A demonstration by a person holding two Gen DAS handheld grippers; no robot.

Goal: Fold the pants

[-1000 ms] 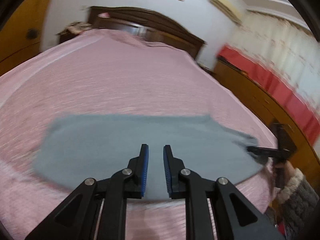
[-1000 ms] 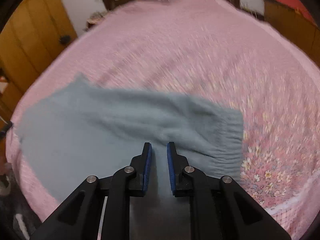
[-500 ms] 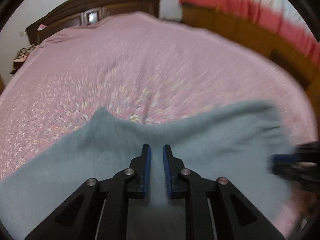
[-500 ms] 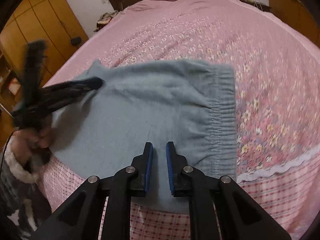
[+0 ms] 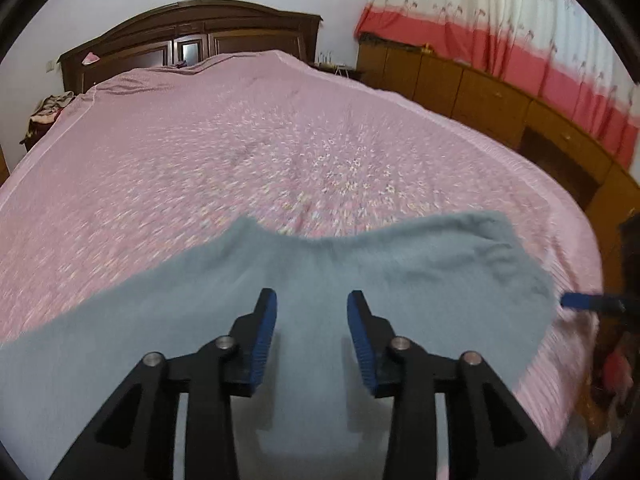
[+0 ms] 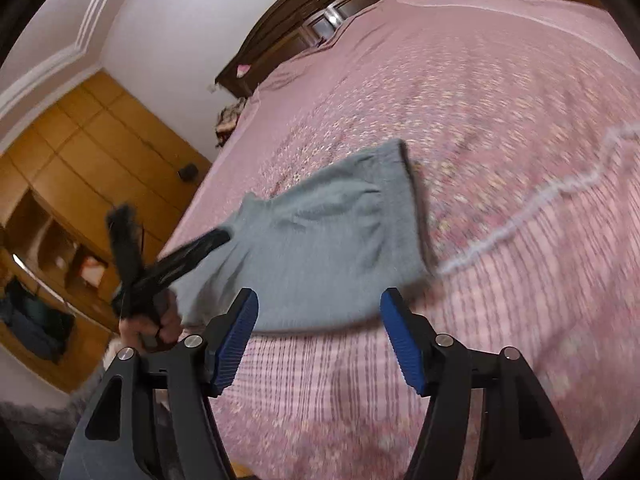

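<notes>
Grey-blue pants [image 5: 360, 280] lie folded on the pink bedspread [image 5: 240, 160] near the bed's front edge. My left gripper [image 5: 312, 297] hovers over their near part. Its jaws are opening, and the pads press on nothing, with only cloth beneath them. In the right wrist view the pants [image 6: 320, 232] lie ahead, one dark hem towards the right. My right gripper [image 6: 320, 300] stands at their near edge, its jaws opening wide and free of the cloth. The left gripper [image 6: 184, 254] shows there at the pants' left corner, held by a hand [image 6: 152, 322]. The right gripper's blue pad [image 5: 580, 301] pokes in at the pants' right end.
A dark wooden headboard [image 5: 188, 36] closes the far end of the bed. Low wooden cabinets [image 5: 480, 96] under a red and white curtain [image 5: 520, 32] run along the right side. Yellow-brown wardrobes [image 6: 80, 168] stand left of the bed. A white lace trim [image 6: 540, 200] crosses the bedspread.
Both grippers had their jaws nearly together over the cloth; now both stand apart. The pants went from stretched long to folded shorter. The right view has rolled and drawn back towards the bed's edge.
</notes>
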